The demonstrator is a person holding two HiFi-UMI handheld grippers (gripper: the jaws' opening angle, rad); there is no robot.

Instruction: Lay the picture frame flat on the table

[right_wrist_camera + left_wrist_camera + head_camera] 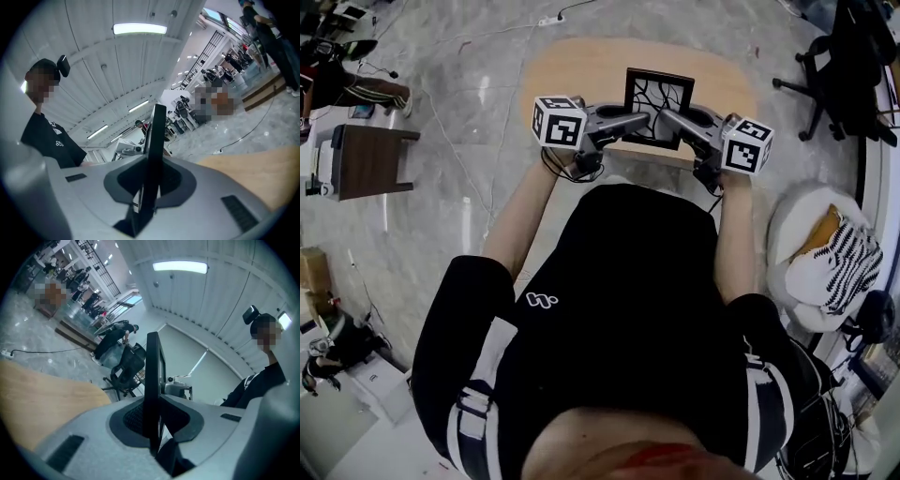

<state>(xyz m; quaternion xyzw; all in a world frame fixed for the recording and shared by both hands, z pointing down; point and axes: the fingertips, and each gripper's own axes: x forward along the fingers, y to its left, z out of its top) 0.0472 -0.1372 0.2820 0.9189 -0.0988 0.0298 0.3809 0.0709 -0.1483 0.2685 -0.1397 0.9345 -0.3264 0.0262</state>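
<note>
The picture frame (pixel 658 98) is black, with a white picture of dark branching lines, and its face is turned toward the head camera. It hangs over the near edge of the pale wooden table (pixel 581 75). My left gripper (pixel 639 120) is shut on its left side and my right gripper (pixel 667 117) on its right side. In the left gripper view the frame's edge (pixel 152 376) stands as a dark bar between the pads of the left gripper (pixel 157 420). In the right gripper view the frame's edge (pixel 154 150) is clamped the same way by the right gripper (pixel 149 185).
The table (pixel 42 399) stretches away beyond the frame. A black office chair (pixel 844 66) stands at the far right, a white cushion with a striped cloth (pixel 825 262) at the near right, and a dark brown side table (pixel 370 159) on the left. Cables lie on the marble floor.
</note>
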